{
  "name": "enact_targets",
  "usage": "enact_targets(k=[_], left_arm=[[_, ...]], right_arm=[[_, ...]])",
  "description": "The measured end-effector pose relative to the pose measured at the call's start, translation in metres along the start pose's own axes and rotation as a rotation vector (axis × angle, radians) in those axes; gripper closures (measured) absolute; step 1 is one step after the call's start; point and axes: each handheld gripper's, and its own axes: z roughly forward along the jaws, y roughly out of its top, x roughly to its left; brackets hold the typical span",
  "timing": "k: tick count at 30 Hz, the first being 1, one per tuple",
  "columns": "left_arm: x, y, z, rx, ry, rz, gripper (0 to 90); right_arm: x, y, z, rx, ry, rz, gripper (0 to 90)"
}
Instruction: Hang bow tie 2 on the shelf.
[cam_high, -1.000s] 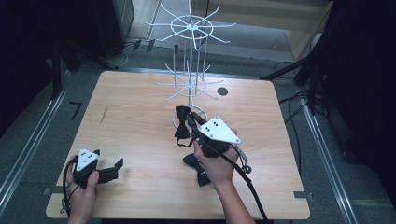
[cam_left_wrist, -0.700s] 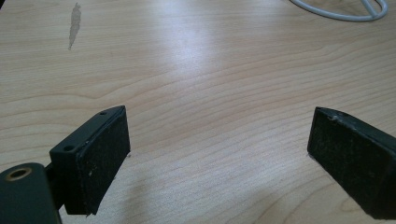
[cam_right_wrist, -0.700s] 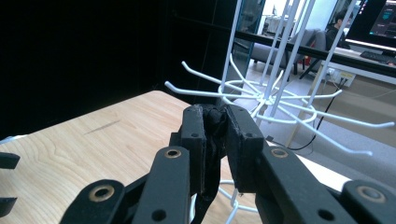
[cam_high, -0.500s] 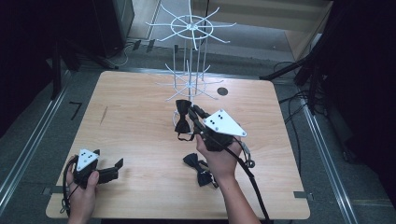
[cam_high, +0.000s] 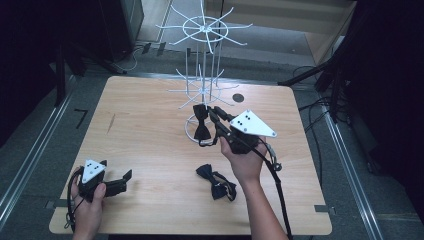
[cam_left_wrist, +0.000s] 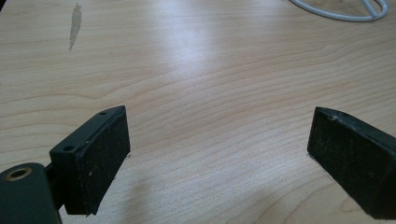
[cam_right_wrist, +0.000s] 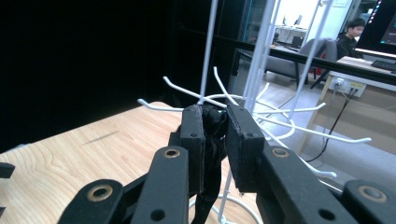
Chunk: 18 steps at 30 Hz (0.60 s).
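A black bow tie (cam_high: 202, 125) hangs from my right gripper (cam_high: 214, 114), which is shut on it just in front of the white wire rack (cam_high: 204, 30). In the right gripper view the tie's dark fabric (cam_right_wrist: 214, 127) is pinched between the two pads of the right gripper (cam_right_wrist: 215, 122), with the rack's hooked arms (cam_right_wrist: 182, 89) right behind it. A second black bow tie (cam_high: 216, 182) lies flat on the table by the right wrist. My left gripper (cam_high: 126, 177) rests at the near left corner, open, with bare wood between the pads of the left gripper (cam_left_wrist: 219, 154).
The rack's round base ring (cam_high: 189, 131) sits on the wooden table (cam_high: 140, 125), and shows as a white base ring (cam_left_wrist: 337, 13) in the left gripper view. A dark round hole (cam_high: 238, 97) marks the tabletop behind the rack. Cables trail off the right side.
My right gripper has risen and moved away from me toward the rack with the bow tie in it, uncovering the second tie on the table. The left gripper has stayed put.
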Motion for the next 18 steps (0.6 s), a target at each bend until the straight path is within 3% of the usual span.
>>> enact_targets(k=[4, 8, 10, 12, 18], left_arm=[[0.000, 0.000, 0.000, 0.003, 0.001, 0.001, 6.5], [0.000, 0.000, 0.000, 0.006, 0.003, 0.005, 6.6], [0.000, 0.000, 0.000, 0.005, 0.001, 0.004, 6.5], [0.000, 0.000, 0.000, 0.005, 0.001, 0.004, 6.5], [0.000, 0.000, 0.000, 0.006, -0.001, 0.003, 6.5]], right_arm=[[-0.013, -0.009, 0.008, 0.021, 0.004, 0.019, 78.7], [-0.024, -0.018, 0.015, 0.027, 0.022, 0.100, 78.8], [-0.031, -0.024, 0.019, 0.024, 0.059, 0.170, 78.8], [-0.034, -0.028, 0.023, 0.036, 0.069, 0.204, 78.8], [-0.036, -0.032, 0.030, 0.049, 0.060, 0.240, 78.7]])
